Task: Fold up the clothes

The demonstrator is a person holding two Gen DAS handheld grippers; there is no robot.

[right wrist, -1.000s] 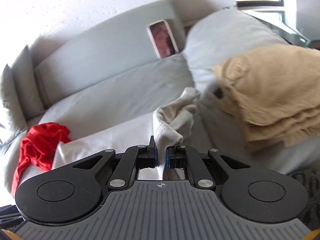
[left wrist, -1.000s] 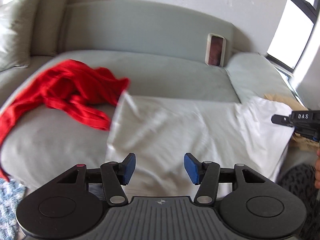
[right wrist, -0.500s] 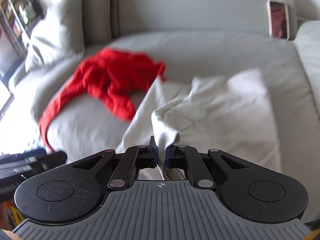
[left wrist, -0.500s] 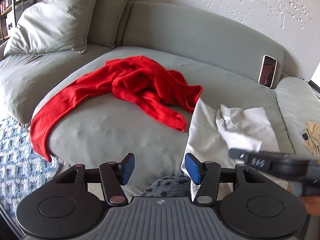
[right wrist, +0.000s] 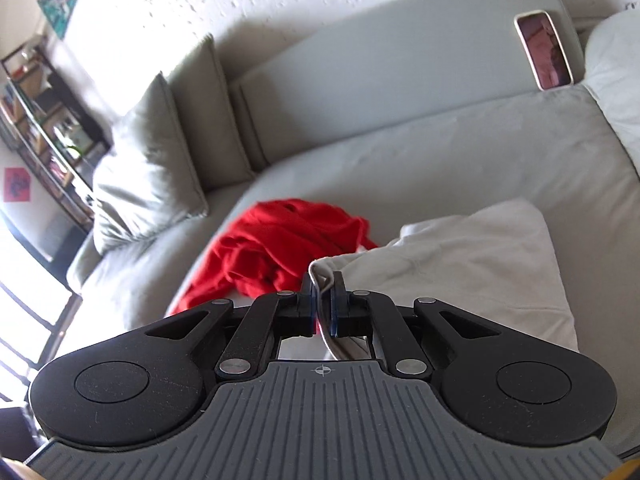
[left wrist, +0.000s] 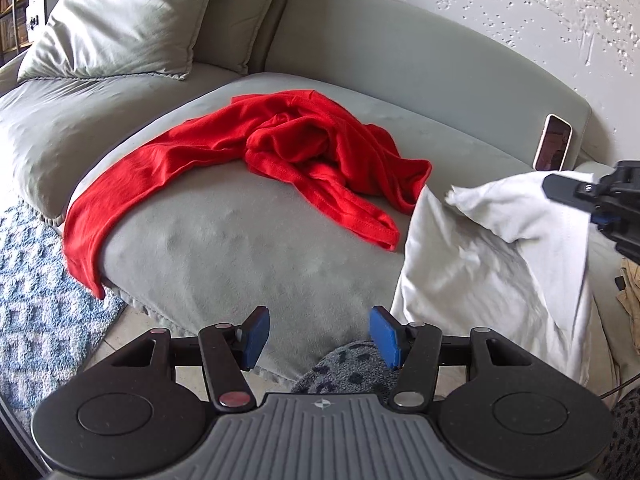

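Observation:
A white garment (left wrist: 500, 264) lies over the right part of the grey sofa seat, one edge lifted. My right gripper (right wrist: 322, 308) is shut on a fold of the white garment (right wrist: 460, 264) and holds it above the seat; it also shows at the right edge of the left wrist view (left wrist: 600, 200). A crumpled red garment (left wrist: 288, 152) lies on the seat to the left of the white one, one end hanging over the front edge; the right wrist view shows it too (right wrist: 280, 248). My left gripper (left wrist: 316, 338) is open and empty, in front of the sofa edge.
A phone (left wrist: 554, 142) leans against the sofa back (left wrist: 400, 52). Grey cushions (left wrist: 120, 20) stand at the left. A blue patterned rug (left wrist: 32, 312) covers the floor at left. Tan cloth (left wrist: 630, 292) lies at the far right. A shelf (right wrist: 44, 112) stands beyond the sofa.
My right gripper has carried the white fold leftward and higher, folding the garment over itself. The left view has swung left, off the white garment, toward the red one; the left gripper stays open.

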